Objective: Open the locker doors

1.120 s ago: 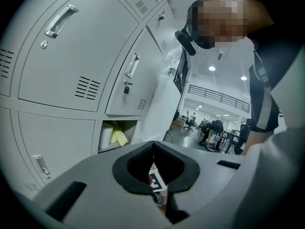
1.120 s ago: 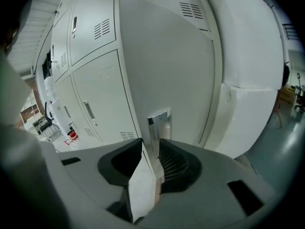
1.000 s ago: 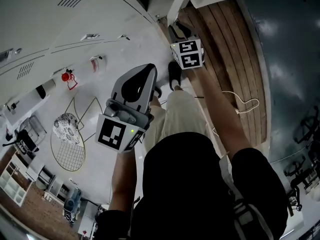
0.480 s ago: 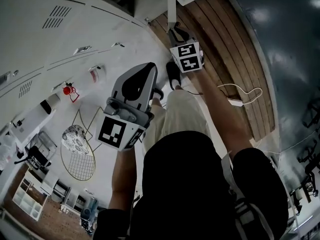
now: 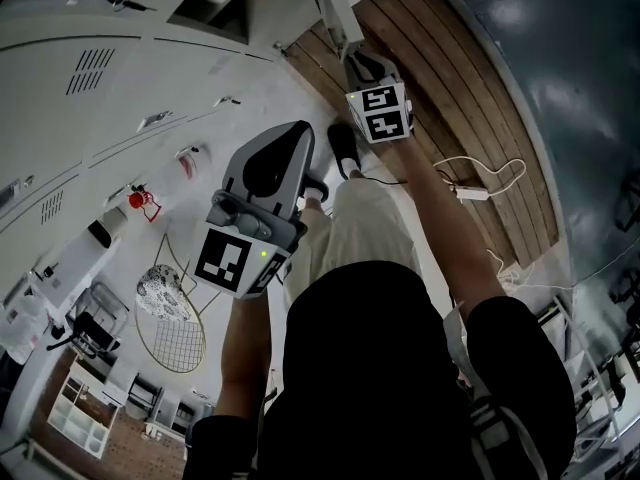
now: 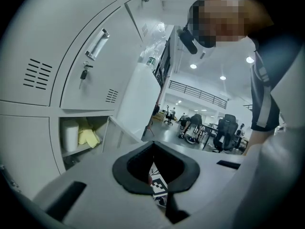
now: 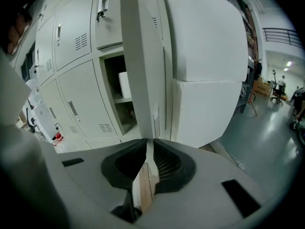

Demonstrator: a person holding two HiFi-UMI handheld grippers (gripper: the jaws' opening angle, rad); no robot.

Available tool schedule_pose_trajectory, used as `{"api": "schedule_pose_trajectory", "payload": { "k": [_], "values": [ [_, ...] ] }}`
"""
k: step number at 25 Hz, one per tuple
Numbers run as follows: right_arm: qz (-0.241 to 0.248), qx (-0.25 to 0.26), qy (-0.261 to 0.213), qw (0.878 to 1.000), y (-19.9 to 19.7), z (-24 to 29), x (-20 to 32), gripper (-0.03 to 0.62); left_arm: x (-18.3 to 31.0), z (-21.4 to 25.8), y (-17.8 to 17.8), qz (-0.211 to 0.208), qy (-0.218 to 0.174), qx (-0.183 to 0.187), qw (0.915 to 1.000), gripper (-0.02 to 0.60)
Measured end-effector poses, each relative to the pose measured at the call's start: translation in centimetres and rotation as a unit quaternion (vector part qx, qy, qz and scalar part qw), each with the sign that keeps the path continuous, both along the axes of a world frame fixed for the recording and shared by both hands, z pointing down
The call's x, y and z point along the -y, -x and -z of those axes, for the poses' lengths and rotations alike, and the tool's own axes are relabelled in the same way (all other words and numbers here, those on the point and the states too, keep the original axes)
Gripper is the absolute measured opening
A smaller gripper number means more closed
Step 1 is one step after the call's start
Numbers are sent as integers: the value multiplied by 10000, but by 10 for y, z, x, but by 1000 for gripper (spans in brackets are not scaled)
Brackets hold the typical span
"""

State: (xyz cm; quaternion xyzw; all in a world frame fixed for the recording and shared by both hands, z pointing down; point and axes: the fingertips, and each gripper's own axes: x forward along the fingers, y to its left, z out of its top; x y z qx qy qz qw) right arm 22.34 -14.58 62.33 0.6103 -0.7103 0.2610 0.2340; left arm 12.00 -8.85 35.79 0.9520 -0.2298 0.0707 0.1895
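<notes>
A bank of grey lockers (image 5: 120, 68) fills the left of the head view. One door (image 7: 143, 70) stands ajar, its edge running straight into my right gripper (image 7: 149, 144). The jaws are closing, with the pads on either side of that edge. In the head view the right gripper (image 5: 360, 68) reaches out to the open door (image 5: 335, 8) above the person's shoe. My left gripper (image 5: 285, 133) is held back near the body, away from the lockers. The left gripper (image 6: 152, 147) has its jaws together with nothing in them. It faces a closed door with a handle (image 6: 97, 42) and key (image 6: 83, 73).
An open compartment holds a white roll (image 6: 71, 135) and a yellow cloth (image 6: 89, 136). A wooden floor strip (image 5: 450, 88) carries a white cable (image 5: 470, 193). A round wire frame (image 5: 170, 318) and a red object (image 5: 143, 200) lie by the lockers. Office chairs (image 6: 224, 132) stand in the room behind.
The head view has swung, so more locker rows show at the top left. The right gripper has stayed at the open door's edge; the left gripper has barely moved.
</notes>
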Motion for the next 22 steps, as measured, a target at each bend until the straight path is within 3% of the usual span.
{"api": "schedule_pose_trajectory", "payload": {
  "k": [22],
  "values": [
    [-908,-196,0,9957,-112,-2,7,6,-2,-3,-44,-318,67,87,9994,18]
  ]
}}
